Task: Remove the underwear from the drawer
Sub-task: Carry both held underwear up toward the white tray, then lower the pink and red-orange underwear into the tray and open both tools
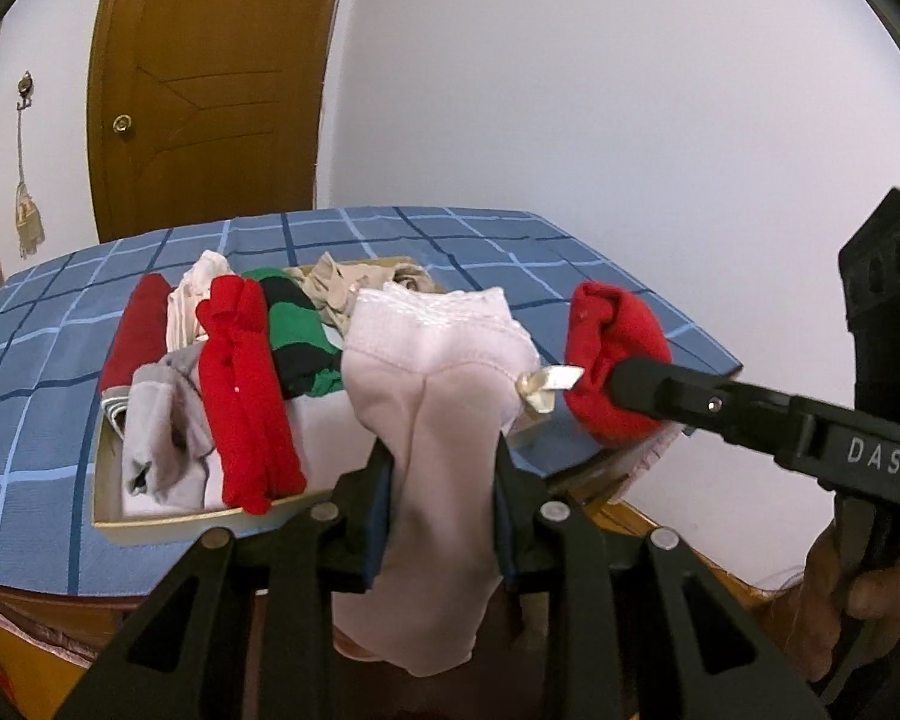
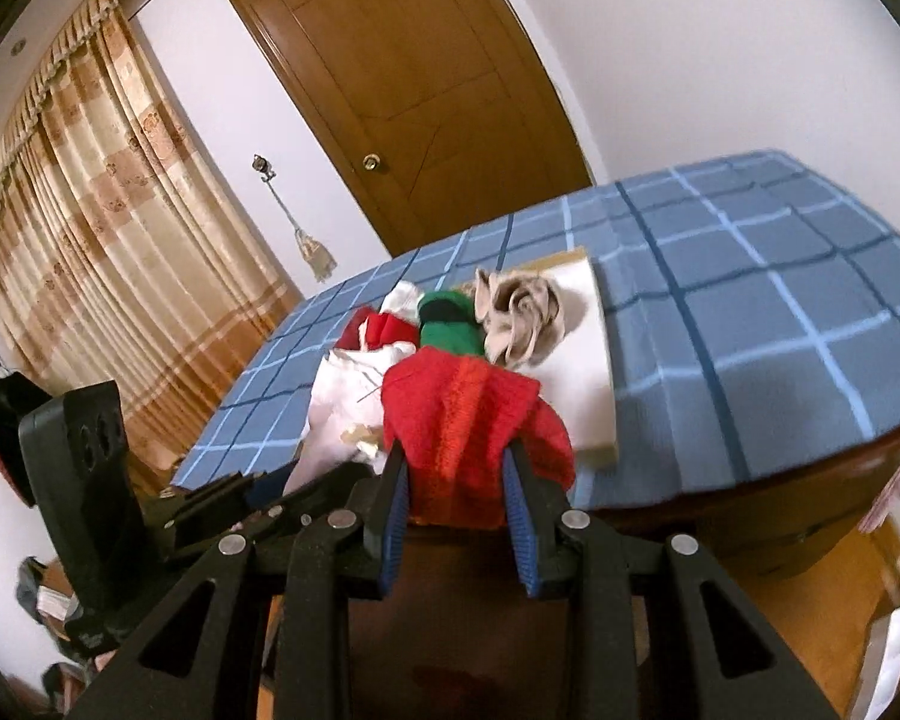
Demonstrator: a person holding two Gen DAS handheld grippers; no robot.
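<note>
A shallow cardboard drawer box [image 1: 150,519] lies on a blue checked tablecloth and holds several rolled garments. My left gripper [image 1: 441,468] is shut on pale pink underwear [image 1: 432,372], held up in front of the box. My right gripper [image 2: 459,468] is shut on red underwear [image 2: 462,414], held up off the box at its near right corner; it also shows in the left wrist view [image 1: 615,360]. A cream bow [image 1: 543,387] on the pink piece hangs between the two garments. The pink piece shows white in the right wrist view [image 2: 342,396].
In the box lie a bright red roll [image 1: 240,384], a dark red piece [image 1: 138,330], a grey piece [image 1: 162,438], a green-and-black roll [image 1: 297,330] and beige pieces [image 2: 519,312]. The table edge [image 2: 810,474] is near. A wooden door [image 1: 210,78] and curtains [image 2: 90,240] stand behind.
</note>
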